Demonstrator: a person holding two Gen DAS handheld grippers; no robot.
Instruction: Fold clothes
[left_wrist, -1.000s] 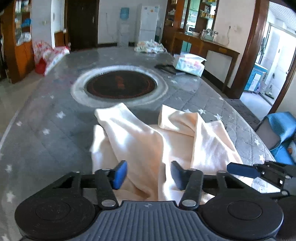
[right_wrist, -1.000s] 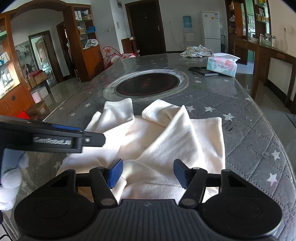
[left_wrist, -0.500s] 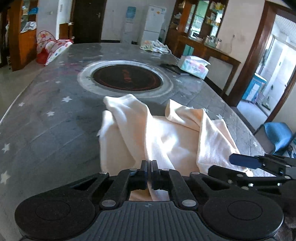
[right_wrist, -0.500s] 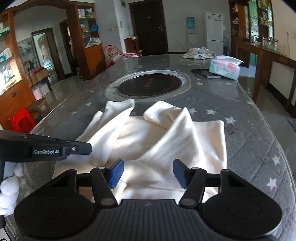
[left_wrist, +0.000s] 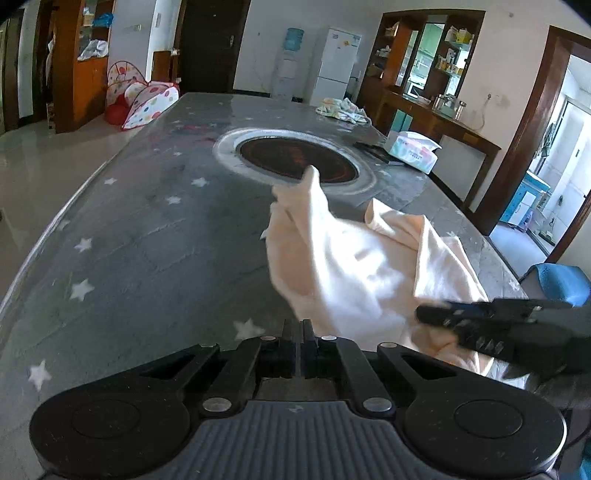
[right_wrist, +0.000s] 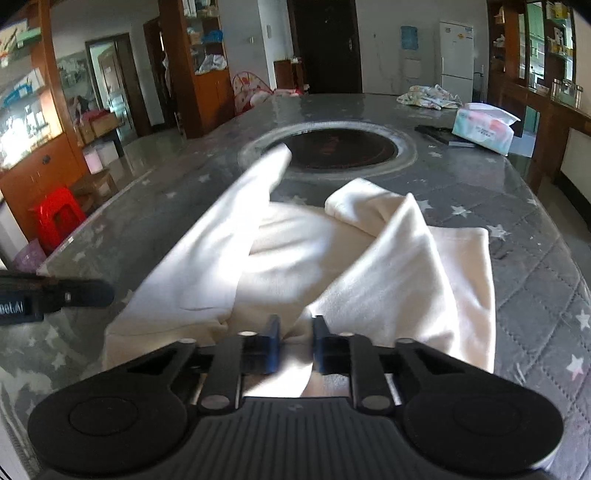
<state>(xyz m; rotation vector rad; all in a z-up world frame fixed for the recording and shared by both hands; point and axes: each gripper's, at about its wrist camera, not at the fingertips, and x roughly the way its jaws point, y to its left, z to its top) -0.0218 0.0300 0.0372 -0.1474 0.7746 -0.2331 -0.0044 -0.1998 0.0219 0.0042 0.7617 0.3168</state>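
A cream-coloured garment (left_wrist: 354, 266) lies crumpled on the grey star-patterned table (left_wrist: 147, 236); it also shows in the right wrist view (right_wrist: 332, 258). My left gripper (left_wrist: 298, 332) is shut at the garment's near left edge, and the cloth pulls up toward it. My right gripper (right_wrist: 294, 345) is closed on a bunched fold of the garment at its near edge. The right gripper also shows in the left wrist view (left_wrist: 436, 314), and the left one at the left edge of the right wrist view (right_wrist: 96, 293).
A round dark cooktop (right_wrist: 343, 147) is set in the table beyond the garment. A tissue pack (right_wrist: 484, 127), a dark flat object (right_wrist: 439, 133) and a patterned cloth pile (right_wrist: 428, 96) lie at the far right. A blue chair (left_wrist: 561, 280) stands right of the table.
The left gripper, shut half a second ago, has moved left and pulled the garment's left part up. The right gripper has closed on the near fold.
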